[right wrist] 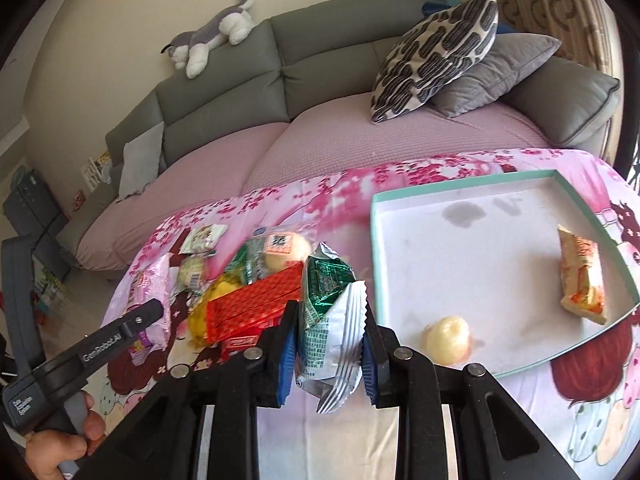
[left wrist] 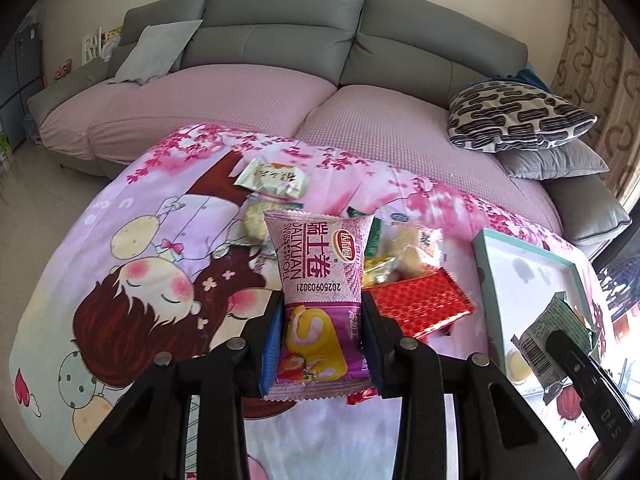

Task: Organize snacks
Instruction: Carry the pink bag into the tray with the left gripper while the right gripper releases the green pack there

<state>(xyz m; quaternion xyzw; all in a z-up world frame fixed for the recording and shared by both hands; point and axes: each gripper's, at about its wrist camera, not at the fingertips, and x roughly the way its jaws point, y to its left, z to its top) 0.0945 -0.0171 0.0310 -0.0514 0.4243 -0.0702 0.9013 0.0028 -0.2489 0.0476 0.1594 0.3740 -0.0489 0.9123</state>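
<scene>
Two snacks lifted, tray waiting

The left tool is clenched on the pink roll pack and the right tool on the green-and-silver pack, both above the desk, likely heading for the white tray beside the snack pile.

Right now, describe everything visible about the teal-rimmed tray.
The teal-rimmed tray is a shallow rectangular box lid, apparently cardboard, with a white floor marked by grey stains. It lies flat on the cartoon-print cloth, right of the snack pile. Inside rest an orange wrapped snack and a pale round pastry.
</scene>
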